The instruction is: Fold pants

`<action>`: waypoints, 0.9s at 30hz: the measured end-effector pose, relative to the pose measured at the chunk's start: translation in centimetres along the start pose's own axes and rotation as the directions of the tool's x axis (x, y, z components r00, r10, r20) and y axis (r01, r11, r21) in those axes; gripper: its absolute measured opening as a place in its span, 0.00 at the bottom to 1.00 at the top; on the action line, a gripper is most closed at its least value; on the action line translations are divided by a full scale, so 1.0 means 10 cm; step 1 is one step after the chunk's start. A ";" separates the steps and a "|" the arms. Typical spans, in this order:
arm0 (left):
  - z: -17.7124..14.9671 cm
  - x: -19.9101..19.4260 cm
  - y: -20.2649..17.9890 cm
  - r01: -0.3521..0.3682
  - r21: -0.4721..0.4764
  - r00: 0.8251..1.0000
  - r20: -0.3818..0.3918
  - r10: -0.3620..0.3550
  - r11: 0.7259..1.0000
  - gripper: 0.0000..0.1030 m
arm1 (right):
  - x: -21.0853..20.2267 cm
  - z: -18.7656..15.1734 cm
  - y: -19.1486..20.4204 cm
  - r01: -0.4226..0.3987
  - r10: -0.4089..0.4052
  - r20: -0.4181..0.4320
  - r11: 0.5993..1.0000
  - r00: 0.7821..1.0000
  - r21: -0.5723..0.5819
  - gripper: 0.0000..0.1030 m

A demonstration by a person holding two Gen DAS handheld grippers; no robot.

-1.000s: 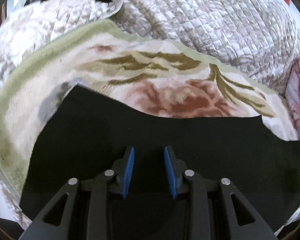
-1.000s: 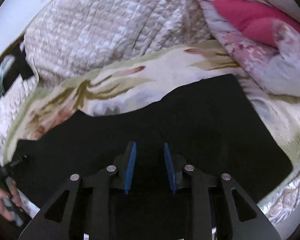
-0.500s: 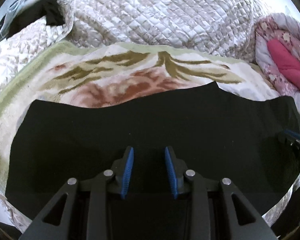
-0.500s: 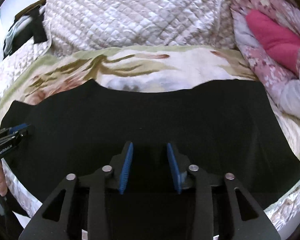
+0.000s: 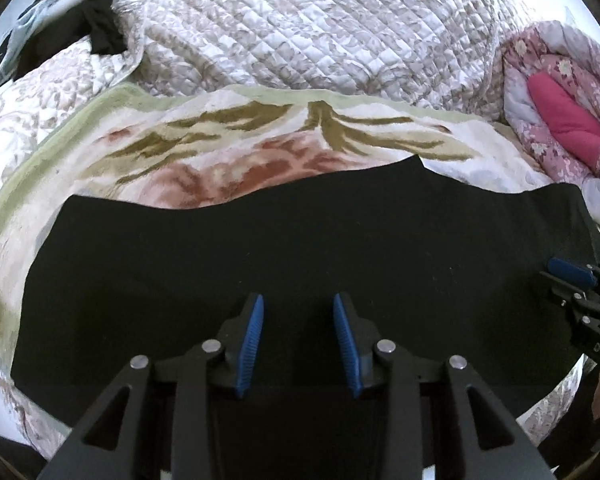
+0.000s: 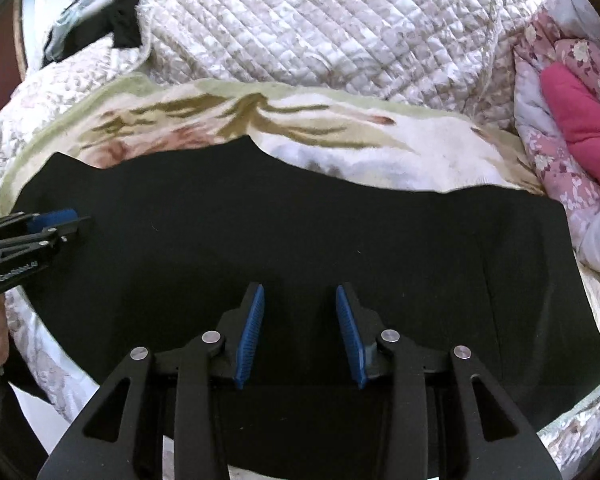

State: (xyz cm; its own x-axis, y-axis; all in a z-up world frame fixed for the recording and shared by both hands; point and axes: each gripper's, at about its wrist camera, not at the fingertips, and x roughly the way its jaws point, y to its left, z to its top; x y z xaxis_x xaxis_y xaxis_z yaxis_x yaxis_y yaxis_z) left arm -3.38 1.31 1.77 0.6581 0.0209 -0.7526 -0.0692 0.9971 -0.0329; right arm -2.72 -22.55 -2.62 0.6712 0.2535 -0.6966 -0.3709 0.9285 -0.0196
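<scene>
We hold both tongs level above the black pants (image 5: pixel 300 264), which lie flat across the floral blanket (image 5: pixel 220 148). Our left gripper (image 5: pixel 299 338) and right gripper (image 6: pixel 300 330) point toward 12 o'clock, jaws parted and gripping nothing.

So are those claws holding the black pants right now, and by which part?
Nothing is held. The left claw and right claw are both open above the pants, which lie flat.
</scene>
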 end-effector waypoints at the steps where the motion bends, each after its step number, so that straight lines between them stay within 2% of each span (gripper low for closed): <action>1: -0.03 -0.01 0.00 0.000 -0.007 1.000 0.000 0.000 1.000 0.38 | -0.01 0.00 0.03 -0.006 0.006 0.005 1.000 1.000 -0.013 0.37; 4: -0.11 -0.04 0.03 -0.004 0.002 1.000 0.005 0.004 1.000 0.40 | 0.08 -0.03 0.10 -0.012 0.010 -0.043 0.999 0.999 -0.041 0.39; 8: -0.12 -0.12 0.10 -0.013 0.000 1.000 0.012 0.013 1.000 0.40 | 0.10 -0.04 0.10 -0.015 0.013 -0.043 0.999 0.999 -0.033 0.41; 10: -0.10 -0.19 0.25 -0.056 -0.031 0.998 0.038 0.057 0.998 0.40 | 0.09 -0.04 0.08 -0.025 0.024 -0.045 1.000 0.999 -0.017 0.41; 13: -0.07 -0.34 0.61 -0.141 -0.107 0.985 0.084 0.150 0.984 0.40 | 0.09 -0.04 0.06 -0.033 0.033 -0.045 0.999 0.998 -0.003 0.41; 16: -0.06 -0.44 1.00 -0.210 -0.180 0.968 0.097 0.230 0.961 0.43 | 0.09 -0.04 0.06 -0.031 0.031 -0.045 1.000 0.999 -0.006 0.41; 19: -0.11 -0.48 1.41 -0.269 -0.280 0.952 0.070 0.299 0.922 0.49 | 0.09 -0.04 0.07 -0.036 0.036 -0.044 0.999 0.998 -0.004 0.41; 20: -0.15 -0.46 1.53 -0.266 -0.313 0.955 0.045 0.294 0.912 0.50 | 0.09 -0.04 0.07 -0.036 0.036 -0.044 0.999 0.998 -0.007 0.41; 23: -0.26 -0.33 1.74 -0.198 -0.390 0.979 -0.029 0.203 0.899 0.51 | 0.09 -0.04 0.08 -0.036 0.036 -0.044 0.999 0.998 -0.013 0.41; 24: -0.30 -0.32 1.75 -0.179 -0.400 0.983 -0.031 0.182 0.899 0.52 | 0.09 -0.04 0.08 -0.036 0.035 -0.044 0.999 0.998 -0.012 0.41; 27: -0.33 -0.34 1.68 -0.172 -0.382 0.984 -0.020 0.179 0.908 0.59 | 0.09 -0.04 0.09 -0.036 0.035 -0.043 0.999 0.998 -0.014 0.41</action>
State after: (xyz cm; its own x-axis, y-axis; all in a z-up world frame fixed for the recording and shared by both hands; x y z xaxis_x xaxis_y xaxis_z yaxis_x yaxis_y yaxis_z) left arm -9.24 17.77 1.59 0.6202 0.1970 -0.7593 -0.4628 0.8735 -0.1513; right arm -2.68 -21.64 -3.51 0.6294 0.2742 -0.7271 -0.4035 0.9150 -0.0043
